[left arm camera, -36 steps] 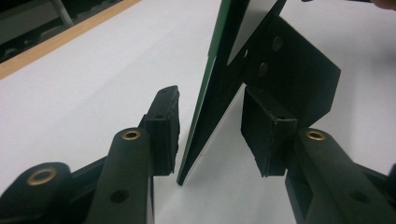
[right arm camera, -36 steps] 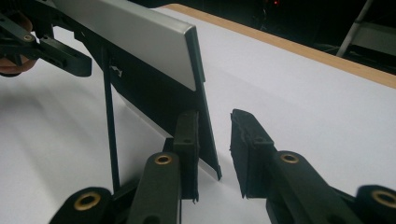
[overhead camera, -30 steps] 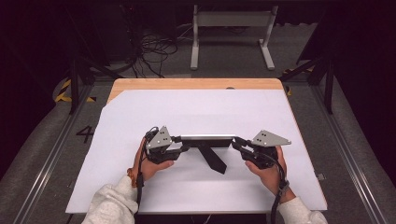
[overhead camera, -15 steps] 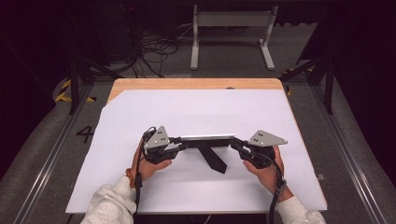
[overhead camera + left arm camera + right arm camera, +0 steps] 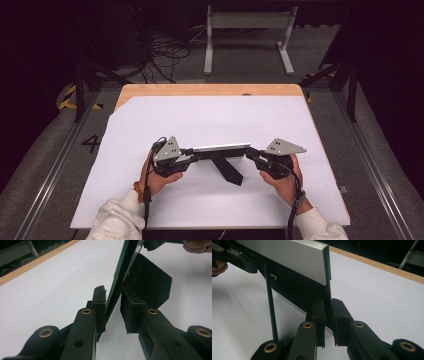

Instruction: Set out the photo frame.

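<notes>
While the long thin panel [image 5: 220, 148] stands on edge just below the middle of the high view, on the white sheet [image 5: 210, 115] that covers the table [image 5: 200, 90], a gripper has hold of each end of it. The left gripper [image 5: 187, 152] meets the panel's left end and the right gripper [image 5: 252, 154] its right end. A black foot [image 5: 229, 170] slants from the panel's underside toward the lower right and rests on the sheet.

In the left gripper view the jaws have just been closing with the panel's edge [image 5: 122, 270] between them. One pad lies against its green face and the other seems to press its dark back, so the jaws are narrow and look clamped. In the right gripper view the jaws have likewise just been closing. Their pads pinch the thin end of the panel [image 5: 287, 257] below its silver strip, with no gap to be seen.

The step in hand looks like securing a two-handed grasp on the panel before moving it. The next move would call for both hands to lift or shift together, level and at one pace. That way the thin board is neither twisted nor bent between the grips, and the foot comes off the sheet without dragging.
</notes>
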Demonstrator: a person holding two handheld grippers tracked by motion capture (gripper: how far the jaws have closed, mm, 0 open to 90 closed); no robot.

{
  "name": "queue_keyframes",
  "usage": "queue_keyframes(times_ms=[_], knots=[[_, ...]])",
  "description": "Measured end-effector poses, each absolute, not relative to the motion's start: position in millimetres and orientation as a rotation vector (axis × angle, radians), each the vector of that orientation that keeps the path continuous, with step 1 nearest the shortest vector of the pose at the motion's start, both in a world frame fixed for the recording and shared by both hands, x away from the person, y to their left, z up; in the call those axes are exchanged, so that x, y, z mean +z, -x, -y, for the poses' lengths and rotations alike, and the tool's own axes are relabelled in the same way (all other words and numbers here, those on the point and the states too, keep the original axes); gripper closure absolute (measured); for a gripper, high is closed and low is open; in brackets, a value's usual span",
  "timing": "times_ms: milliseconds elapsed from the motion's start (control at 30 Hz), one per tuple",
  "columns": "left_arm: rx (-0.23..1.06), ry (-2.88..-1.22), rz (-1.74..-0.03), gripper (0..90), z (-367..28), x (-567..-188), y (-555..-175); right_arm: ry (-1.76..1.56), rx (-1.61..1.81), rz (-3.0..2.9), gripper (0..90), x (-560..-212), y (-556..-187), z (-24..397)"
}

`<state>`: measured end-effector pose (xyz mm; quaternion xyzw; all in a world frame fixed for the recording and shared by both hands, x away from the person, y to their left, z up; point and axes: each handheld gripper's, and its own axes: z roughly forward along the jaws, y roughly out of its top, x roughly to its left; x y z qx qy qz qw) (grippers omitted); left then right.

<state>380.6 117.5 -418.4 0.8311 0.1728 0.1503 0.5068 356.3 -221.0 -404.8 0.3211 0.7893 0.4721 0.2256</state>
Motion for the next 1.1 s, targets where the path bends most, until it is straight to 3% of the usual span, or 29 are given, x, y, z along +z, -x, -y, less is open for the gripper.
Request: queue_keyframes(times_ms=[1100], knots=[[0.401,-2.052,-0.399,81.6,-115.1,-415.3,-359.1,-0.896,1.265,-2.146,82.9,-410.0,-374.4,207.1]])
